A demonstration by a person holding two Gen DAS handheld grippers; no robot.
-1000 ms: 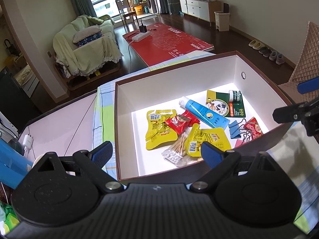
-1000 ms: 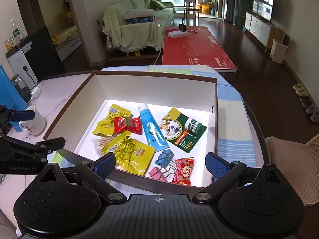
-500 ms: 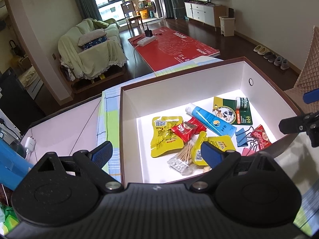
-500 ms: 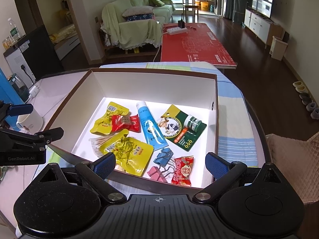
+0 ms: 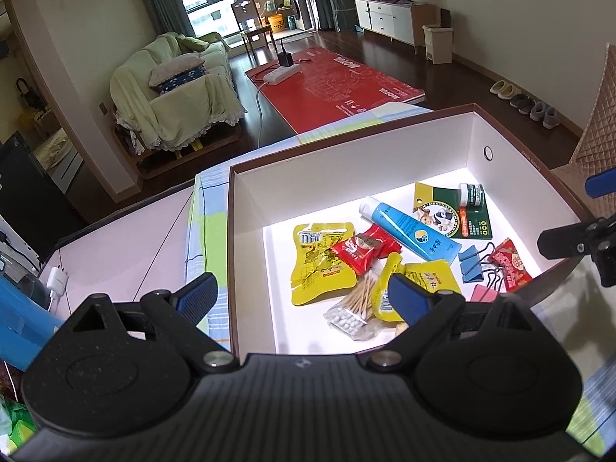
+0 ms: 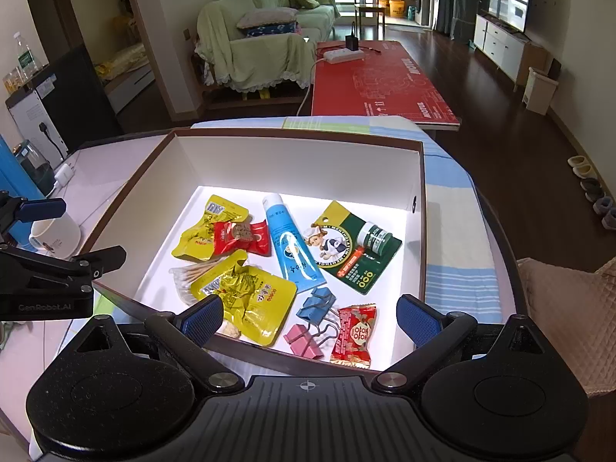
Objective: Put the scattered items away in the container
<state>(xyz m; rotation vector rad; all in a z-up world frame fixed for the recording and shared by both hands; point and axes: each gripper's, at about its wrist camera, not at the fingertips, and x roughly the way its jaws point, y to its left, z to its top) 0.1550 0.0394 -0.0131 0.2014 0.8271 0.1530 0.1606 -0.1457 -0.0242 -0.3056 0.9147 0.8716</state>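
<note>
A brown-rimmed box (image 5: 230,231) with white walls (image 6: 296,165) stands on the table. It holds two yellow snack packs (image 6: 246,296), a red candy (image 6: 240,236), a blue tube (image 6: 292,250), a green card with a small jar (image 6: 358,258), blue and pink binder clips (image 6: 313,304), cotton swabs (image 5: 358,304) and a red sweet packet (image 6: 356,335). My left gripper (image 5: 302,294) hovers open and empty over the box's near left corner. At the near edge my right gripper (image 6: 311,315) is also open with nothing in it. Each gripper shows at the side of the other's view.
A white mug (image 6: 54,235) and a charger plug (image 5: 57,279) sit on the pale table top left of the box. Under the box lies a striped cloth (image 5: 206,231). A quilted chair cushion (image 6: 558,308) is at the right, beyond the table edge.
Both grippers have drifted slightly back from the box and stayed open. The items in the box have not moved.
</note>
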